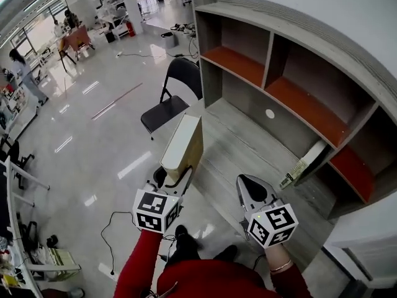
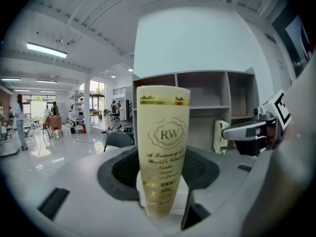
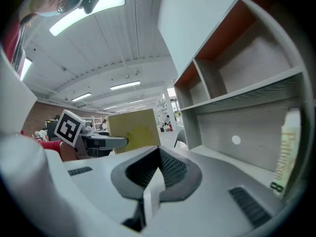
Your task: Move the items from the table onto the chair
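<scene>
Being gripped only at its lower end by the left claw point(image 1: 175, 177), the tall cream box point(image 1: 184, 143) is held aloft nr the table point(image 1: 242, 144) edge, short of the chair point(image 1: 166, 107). It could tip or slip out if swung fast. The right claw point(image 1: 248, 185) is shut, apparently empty.

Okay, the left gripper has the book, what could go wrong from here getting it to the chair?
1. The left gripper clamps the tall cream hardcover book with gold RW lettering only near its lower end, so it could tilt or slip out.
2. The black folding chair has a small seat; a careless set-down may let the book slide off.
3. The right gripper is shut and empty, giving no support.
</scene>
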`<action>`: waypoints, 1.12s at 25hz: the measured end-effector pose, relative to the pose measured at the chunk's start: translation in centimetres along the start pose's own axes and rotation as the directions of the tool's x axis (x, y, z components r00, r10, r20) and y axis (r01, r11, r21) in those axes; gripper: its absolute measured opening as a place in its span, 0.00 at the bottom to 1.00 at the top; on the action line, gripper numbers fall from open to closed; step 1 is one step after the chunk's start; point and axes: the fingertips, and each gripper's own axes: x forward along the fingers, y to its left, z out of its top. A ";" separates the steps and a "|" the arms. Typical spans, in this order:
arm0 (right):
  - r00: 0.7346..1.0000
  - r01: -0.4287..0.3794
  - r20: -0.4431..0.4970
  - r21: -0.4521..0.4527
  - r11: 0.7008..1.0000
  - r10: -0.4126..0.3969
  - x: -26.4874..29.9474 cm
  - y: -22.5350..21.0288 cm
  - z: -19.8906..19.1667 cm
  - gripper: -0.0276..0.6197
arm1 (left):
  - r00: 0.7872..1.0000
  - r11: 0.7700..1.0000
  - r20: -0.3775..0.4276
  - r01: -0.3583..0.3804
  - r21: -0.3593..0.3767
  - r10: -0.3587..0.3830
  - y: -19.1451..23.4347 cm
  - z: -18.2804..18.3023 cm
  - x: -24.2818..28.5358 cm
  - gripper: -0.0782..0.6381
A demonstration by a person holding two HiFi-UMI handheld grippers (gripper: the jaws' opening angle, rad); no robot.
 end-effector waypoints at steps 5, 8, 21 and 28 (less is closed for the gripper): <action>0.998 -0.051 -0.029 -0.027 0.998 0.051 6.9 2.9 -1.2 0.06 | 0.999 0.998 0.014 -0.051 -0.037 0.051 6.0 -1.8 -1.5 0.44; 0.998 -0.060 -0.035 -0.030 0.998 0.059 10.7 5.5 -1.8 0.06 | 0.998 0.995 0.024 -0.054 -0.079 0.056 10.0 -3.4 -3.3 0.44; 0.996 -0.049 -0.078 -0.015 0.999 0.048 24.7 10.0 -2.5 0.06 | 0.995 0.990 0.006 -0.098 -0.105 0.099 25.0 -7.9 -2.5 0.44; 1.000 0.008 0.004 0.008 1.000 -0.008 36.0 6.9 1.3 0.06 | 0.999 0.998 -0.009 -0.040 -0.056 0.039 35.0 -6.9 6.6 0.44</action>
